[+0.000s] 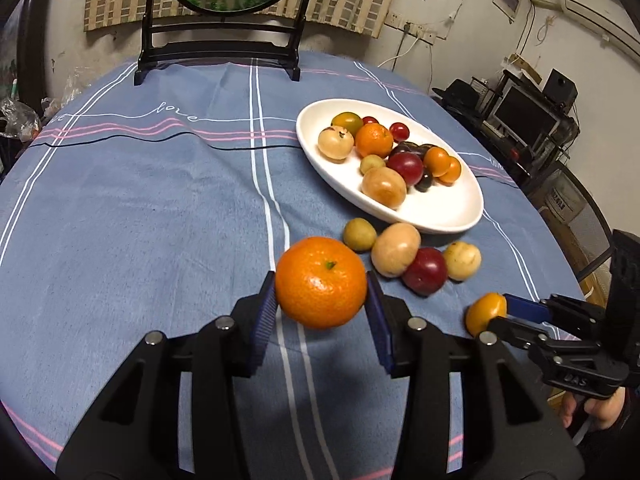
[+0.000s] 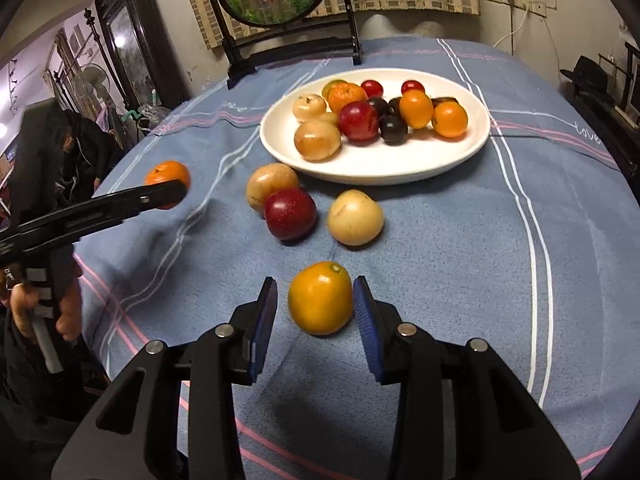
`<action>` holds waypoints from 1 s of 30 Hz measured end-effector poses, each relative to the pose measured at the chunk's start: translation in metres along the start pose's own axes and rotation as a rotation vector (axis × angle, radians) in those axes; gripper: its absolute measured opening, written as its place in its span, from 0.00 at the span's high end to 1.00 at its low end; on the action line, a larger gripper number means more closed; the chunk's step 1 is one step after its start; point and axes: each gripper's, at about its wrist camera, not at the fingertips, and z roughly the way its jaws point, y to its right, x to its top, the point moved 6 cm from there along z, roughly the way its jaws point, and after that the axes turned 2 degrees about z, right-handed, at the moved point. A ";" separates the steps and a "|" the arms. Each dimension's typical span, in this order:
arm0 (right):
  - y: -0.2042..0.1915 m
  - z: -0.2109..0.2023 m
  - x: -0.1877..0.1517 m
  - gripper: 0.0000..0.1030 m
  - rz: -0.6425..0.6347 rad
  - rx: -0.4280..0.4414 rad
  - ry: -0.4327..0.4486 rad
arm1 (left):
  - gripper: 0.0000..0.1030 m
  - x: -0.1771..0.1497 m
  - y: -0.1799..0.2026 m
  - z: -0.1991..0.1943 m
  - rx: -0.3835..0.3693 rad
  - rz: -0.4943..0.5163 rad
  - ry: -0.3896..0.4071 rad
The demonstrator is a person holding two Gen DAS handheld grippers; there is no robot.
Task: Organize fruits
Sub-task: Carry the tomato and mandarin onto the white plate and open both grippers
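near the white plate (image 1: 460,216), the left gripper (image 1: 321,300) clasped a tangerine (image 1: 320,282); the right gripper (image 2: 315,304) clasped a yellow fruit (image 2: 320,300).

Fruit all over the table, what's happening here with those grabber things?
A person is sorting fruit with two hand-held grippers. The left gripper has its fingers shut on a mandarin, lifted off the cloth. The right gripper straddles a yellow-orange fruit, one blue pad against it and a sliver of gap at the other. The white plate already holds many fruits. Four more, including a red plum, lie on the blue tablecloth beside it.
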 end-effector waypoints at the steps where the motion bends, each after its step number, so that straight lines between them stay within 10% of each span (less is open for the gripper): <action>1: 0.001 0.003 -0.001 0.61 0.005 0.000 -0.010 | 0.58 -0.001 0.000 0.000 -0.006 -0.005 -0.003; 21: 0.012 -0.011 0.009 0.64 -0.003 -0.076 0.061 | 0.58 0.015 0.017 -0.021 -0.049 0.006 0.043; 30: 0.035 -0.007 0.085 0.64 -0.043 -0.126 0.109 | 0.58 0.079 0.032 0.019 -0.021 0.062 0.017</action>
